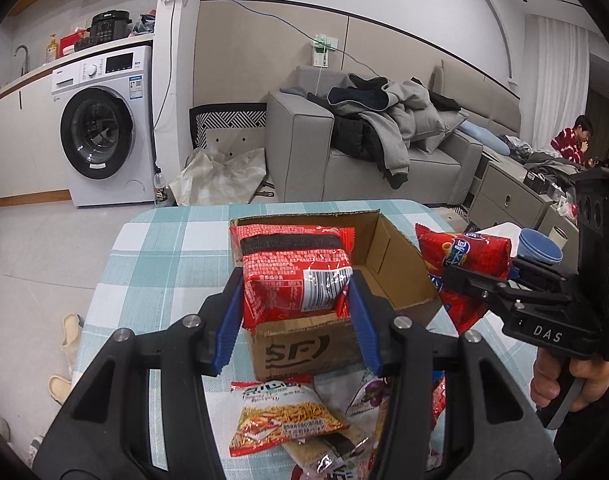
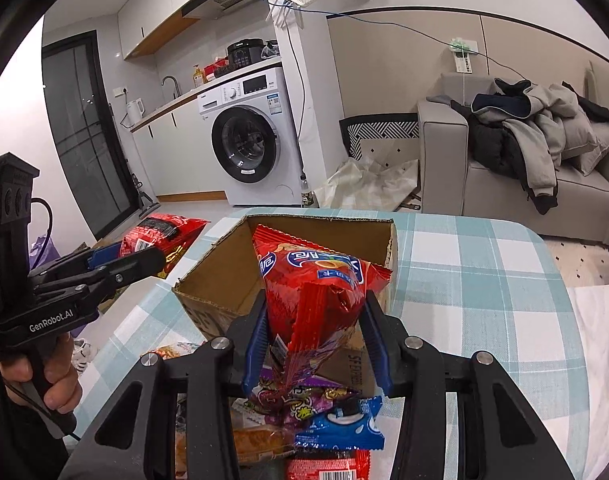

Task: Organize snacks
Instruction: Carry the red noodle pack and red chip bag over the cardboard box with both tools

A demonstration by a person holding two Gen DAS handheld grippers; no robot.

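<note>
An open cardboard box (image 1: 304, 344) (image 2: 208, 292) stands on a table with a blue-checked cloth (image 1: 160, 248). My left gripper (image 1: 294, 296) is shut on a red noodle packet (image 1: 292, 272), held over the box's front edge. My right gripper (image 2: 314, 320) is shut on a red snack bag (image 2: 316, 292), held just in front of the box; it also shows at the right of the left wrist view (image 1: 464, 256). Loose snack packets (image 1: 284, 416) (image 2: 336, 428) lie on the cloth in front of the box.
A blue bowl (image 1: 540, 246) sits at the table's right side. A grey sofa with piled coats (image 1: 384, 132) and a washing machine (image 1: 104, 132) stand beyond the table. Slippers (image 1: 70, 332) lie on the floor at the left.
</note>
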